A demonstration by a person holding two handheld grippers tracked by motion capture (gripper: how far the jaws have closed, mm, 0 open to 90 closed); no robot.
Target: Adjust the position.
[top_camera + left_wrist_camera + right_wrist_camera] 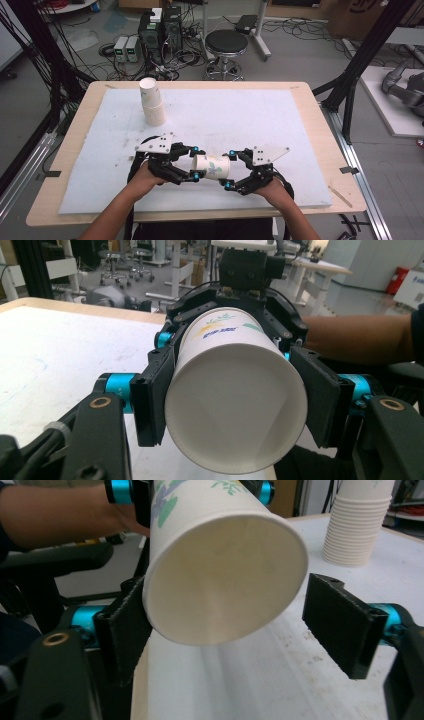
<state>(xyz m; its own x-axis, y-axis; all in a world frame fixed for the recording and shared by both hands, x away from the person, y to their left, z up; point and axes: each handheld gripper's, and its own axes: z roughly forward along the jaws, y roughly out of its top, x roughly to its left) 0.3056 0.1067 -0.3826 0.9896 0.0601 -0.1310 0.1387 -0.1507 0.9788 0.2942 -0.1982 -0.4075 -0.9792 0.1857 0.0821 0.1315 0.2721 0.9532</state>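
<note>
A white paper cup [214,167] with a green and blue print lies level above the white mat, near the table's front edge. My left gripper [196,162] is shut on one end of it. In the left gripper view both pads [152,395] press on the cup's [235,405] sides. My right gripper [230,170] faces it from the other side, and the cup's open mouth [225,575] sits between its jaws. In the right gripper view the left pad [125,630] is at the cup's rim, while the right pad [345,625] stands clear of it.
A leaning stack of paper cups [152,102] stands on the white mat [260,115] at the back left, and it is also in the right gripper view [356,525]. The mat covers a wooden table [85,115]. A stool [226,47] and boxes with cables stand on the floor beyond.
</note>
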